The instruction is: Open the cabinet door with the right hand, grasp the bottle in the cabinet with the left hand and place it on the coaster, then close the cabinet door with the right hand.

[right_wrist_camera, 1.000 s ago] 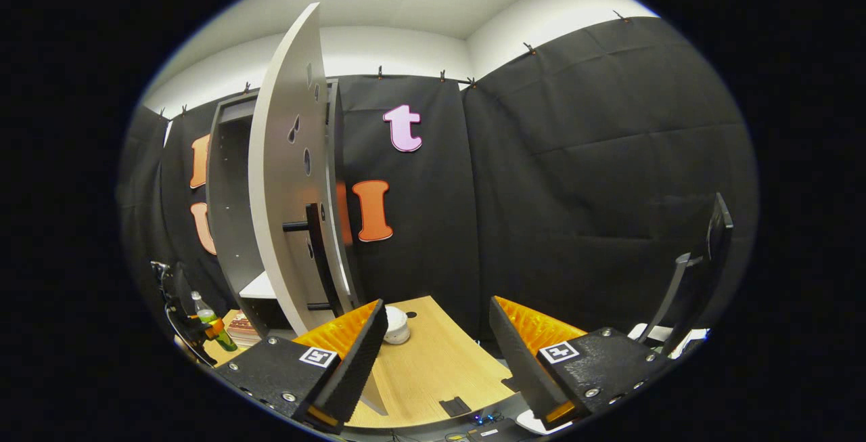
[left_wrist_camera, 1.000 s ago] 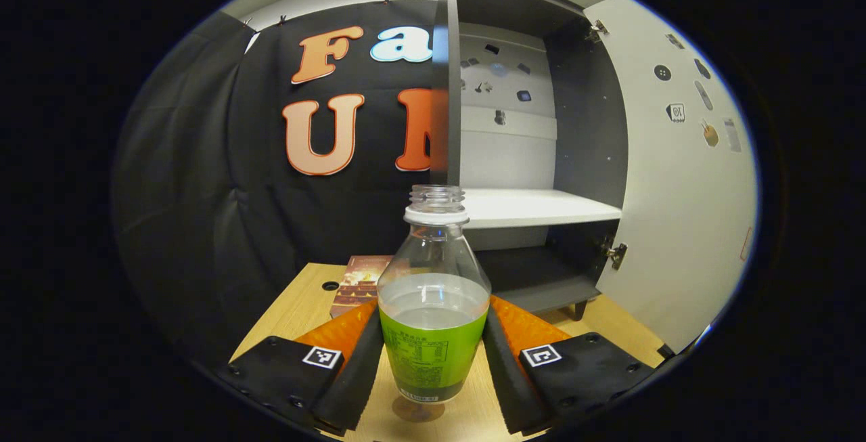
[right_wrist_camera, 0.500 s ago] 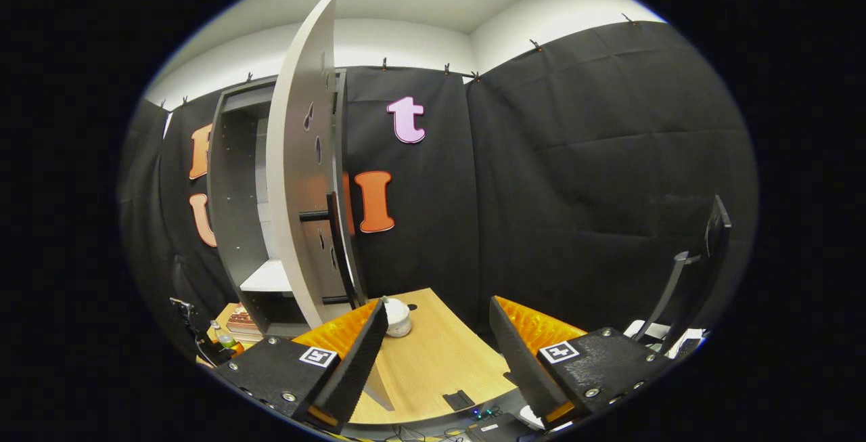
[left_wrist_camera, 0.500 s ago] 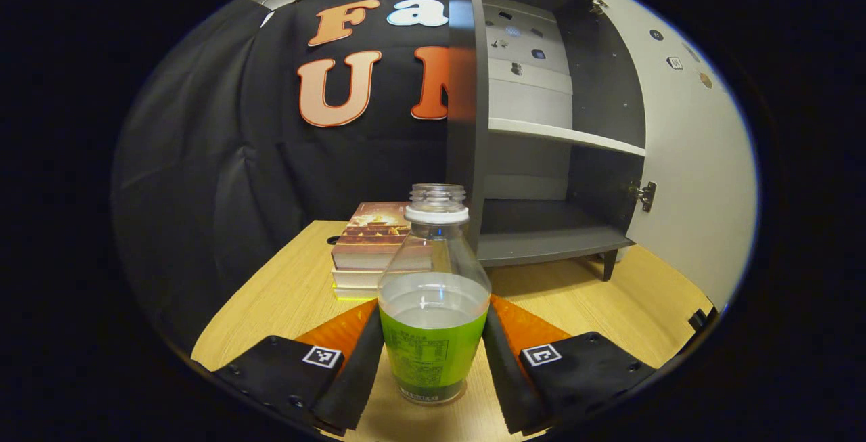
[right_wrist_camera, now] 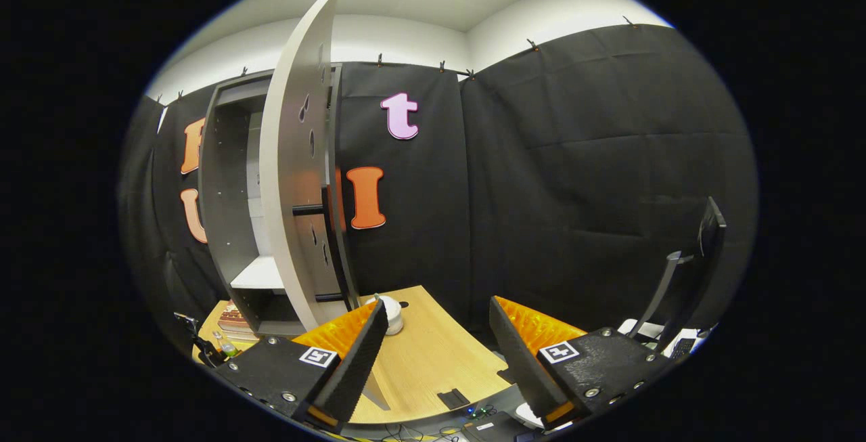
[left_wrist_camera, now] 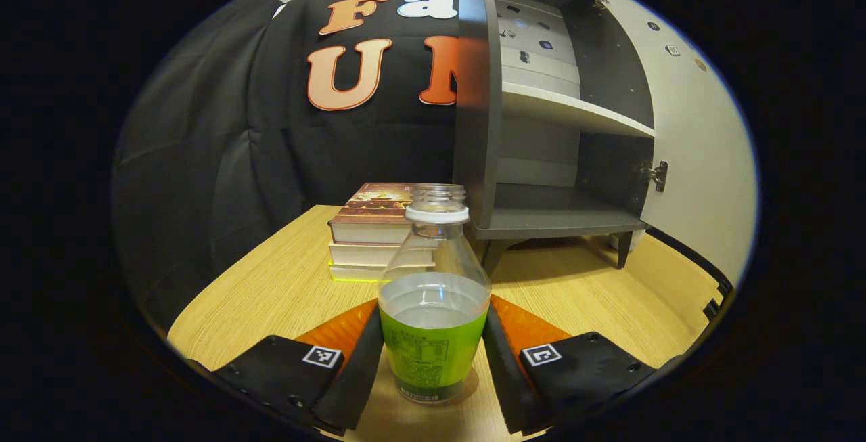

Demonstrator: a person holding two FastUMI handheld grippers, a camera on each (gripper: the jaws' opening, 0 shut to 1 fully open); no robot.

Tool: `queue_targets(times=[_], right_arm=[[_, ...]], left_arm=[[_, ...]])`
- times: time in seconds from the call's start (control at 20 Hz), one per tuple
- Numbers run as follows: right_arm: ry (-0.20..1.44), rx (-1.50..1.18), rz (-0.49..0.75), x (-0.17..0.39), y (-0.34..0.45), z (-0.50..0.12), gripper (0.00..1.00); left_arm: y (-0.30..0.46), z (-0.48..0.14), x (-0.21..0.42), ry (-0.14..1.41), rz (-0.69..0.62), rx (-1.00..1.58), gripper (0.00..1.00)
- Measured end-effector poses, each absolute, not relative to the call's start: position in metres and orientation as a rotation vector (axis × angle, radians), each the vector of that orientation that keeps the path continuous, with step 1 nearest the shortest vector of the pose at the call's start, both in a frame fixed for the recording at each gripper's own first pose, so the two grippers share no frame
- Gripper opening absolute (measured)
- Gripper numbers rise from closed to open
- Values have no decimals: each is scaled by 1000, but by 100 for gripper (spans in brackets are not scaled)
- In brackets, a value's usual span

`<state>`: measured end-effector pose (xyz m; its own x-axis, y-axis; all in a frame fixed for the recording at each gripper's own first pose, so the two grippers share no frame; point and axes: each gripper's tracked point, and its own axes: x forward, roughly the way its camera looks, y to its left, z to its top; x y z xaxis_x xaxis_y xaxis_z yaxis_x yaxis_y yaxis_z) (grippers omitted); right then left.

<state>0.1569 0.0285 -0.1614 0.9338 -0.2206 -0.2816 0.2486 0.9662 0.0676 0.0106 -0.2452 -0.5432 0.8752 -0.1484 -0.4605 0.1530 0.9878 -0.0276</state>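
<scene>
A clear bottle (left_wrist_camera: 434,313) with a green label and no cap stands upright between the fingers of my left gripper (left_wrist_camera: 433,361), which is shut on it. Its base is down at the wooden tabletop (left_wrist_camera: 270,293). A brownish round edge, which looks like the coaster (left_wrist_camera: 471,384), peeks out at the base; I cannot tell whether they touch. The grey cabinet (left_wrist_camera: 548,158) stands behind with its door (left_wrist_camera: 690,144) swung wide. In the right gripper view my right gripper (right_wrist_camera: 436,354) is open and holds nothing, a little short of the door (right_wrist_camera: 291,178) and its dark handle (right_wrist_camera: 329,246).
A stack of books (left_wrist_camera: 372,229) lies on the table left of the cabinet. A small white object (right_wrist_camera: 392,313) sits on the table near the door's foot. A chair back (right_wrist_camera: 683,273) stands at the right, and cables lie past the table's front edge.
My left gripper has come down and back from the cabinet with the bottle, bringing the tabletop and books into view. The right gripper has barely shifted.
</scene>
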Motion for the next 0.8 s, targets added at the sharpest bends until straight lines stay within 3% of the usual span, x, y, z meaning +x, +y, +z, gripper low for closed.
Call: queue_targets(times=[0.3, 0.65, 0.8], right_arm=[[292, 109, -213, 160, 35, -167, 93], [307, 124, -202, 160, 37, -173, 93], [303, 127, -206, 159, 34, -172, 93]], left_arm=[[-252, -542, 3, 472, -169, 80, 81], [-248, -545, 2, 503, -145, 101, 86], [-250, -538, 2, 492, -149, 102, 92]])
